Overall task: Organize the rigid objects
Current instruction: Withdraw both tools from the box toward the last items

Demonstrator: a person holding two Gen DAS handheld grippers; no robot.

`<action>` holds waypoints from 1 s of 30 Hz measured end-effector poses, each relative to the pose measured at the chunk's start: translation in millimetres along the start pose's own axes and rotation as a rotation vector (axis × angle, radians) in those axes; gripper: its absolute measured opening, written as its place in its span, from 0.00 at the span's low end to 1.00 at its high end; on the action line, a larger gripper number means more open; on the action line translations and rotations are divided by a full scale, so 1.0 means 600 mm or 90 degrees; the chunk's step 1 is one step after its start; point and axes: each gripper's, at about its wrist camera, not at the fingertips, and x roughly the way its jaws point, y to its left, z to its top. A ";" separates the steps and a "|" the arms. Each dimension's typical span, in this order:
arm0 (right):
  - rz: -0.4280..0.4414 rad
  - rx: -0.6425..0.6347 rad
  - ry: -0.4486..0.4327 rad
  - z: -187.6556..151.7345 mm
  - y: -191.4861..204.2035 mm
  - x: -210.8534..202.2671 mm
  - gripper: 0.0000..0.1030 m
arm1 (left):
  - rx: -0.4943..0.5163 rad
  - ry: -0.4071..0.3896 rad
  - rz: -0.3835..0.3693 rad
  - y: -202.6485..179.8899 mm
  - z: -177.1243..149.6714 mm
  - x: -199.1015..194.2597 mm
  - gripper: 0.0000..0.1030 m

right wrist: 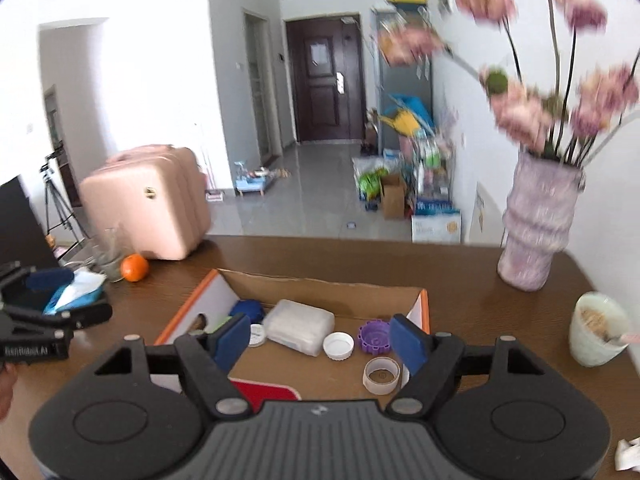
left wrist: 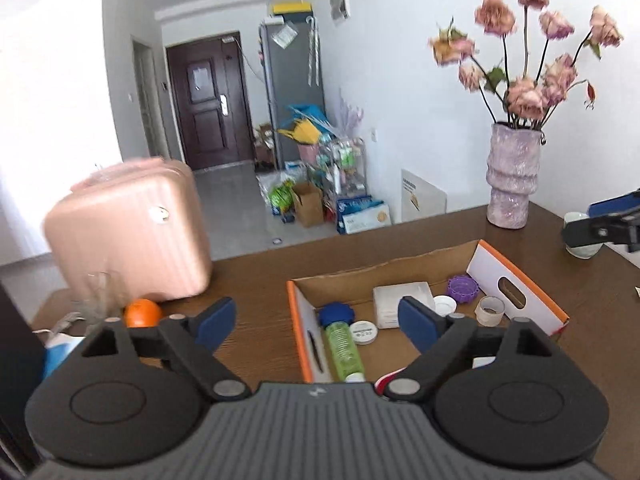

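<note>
Cardboard box [left wrist: 516, 292] sits on the brown tabletop [left wrist: 260, 276] toward its far edge, already holding the green bottle [left wrist: 344, 350], white case [right wrist: 300, 326], purple cap [right wrist: 374, 336] and white lids. My left gripper [left wrist: 316, 322] and right gripper [right wrist: 318, 338] both hang above it with jaws spread wide, nothing between the pads. Risks, as I judge them: the vase [right wrist: 536, 232] of dried flowers stands near the far right corner (top-heavy, I suspect), so a sweep of my right side could topple it; the cup [right wrist: 598, 328] by the right edge could spill; the orange [right wrist: 134, 267] could roll if nudged.
</note>
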 end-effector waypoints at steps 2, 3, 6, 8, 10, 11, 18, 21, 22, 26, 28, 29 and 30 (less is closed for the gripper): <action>0.002 -0.018 -0.003 -0.009 0.014 -0.030 0.78 | -0.002 -0.001 0.006 0.007 -0.006 -0.031 0.88; 0.004 -0.025 -0.004 -0.013 0.021 -0.045 0.78 | -0.002 -0.003 0.009 0.010 -0.010 -0.047 0.88; 0.012 -0.036 -0.008 -0.030 0.040 -0.081 0.78 | -0.003 -0.019 0.017 0.017 -0.025 -0.097 0.91; 0.019 -0.045 -0.011 -0.049 0.054 -0.106 0.78 | -0.007 -0.031 0.017 0.023 -0.040 -0.132 0.93; 0.033 -0.054 -0.014 -0.080 0.068 -0.134 0.78 | -0.012 -0.041 0.012 0.028 -0.067 -0.169 0.94; 0.044 -0.058 -0.017 -0.099 0.074 -0.147 0.78 | -0.013 -0.044 0.006 0.031 -0.086 -0.189 0.94; 0.092 -0.071 -0.047 -0.241 0.115 -0.253 0.82 | -0.024 -0.072 -0.036 0.036 -0.231 -0.319 0.97; 0.113 -0.052 -0.081 -0.302 0.125 -0.293 0.83 | -0.031 -0.122 -0.029 0.016 -0.281 -0.351 1.00; 0.112 -0.049 -0.097 -0.325 0.127 -0.305 0.85 | -0.030 -0.136 -0.022 0.003 -0.299 -0.354 1.00; 0.054 -0.054 -0.130 -0.397 0.132 -0.324 0.87 | -0.067 -0.125 -0.046 -0.030 -0.354 -0.337 1.00; 0.021 -0.048 -0.130 -0.423 0.128 -0.319 0.87 | -0.079 -0.094 -0.071 -0.045 -0.367 -0.314 1.00; 0.006 -0.044 -0.126 -0.429 0.121 -0.312 0.87 | -0.068 -0.087 -0.065 -0.055 -0.371 -0.305 1.00; -0.010 -0.041 -0.120 -0.437 0.116 -0.306 0.87 | -0.051 -0.088 -0.053 -0.065 -0.372 -0.295 1.00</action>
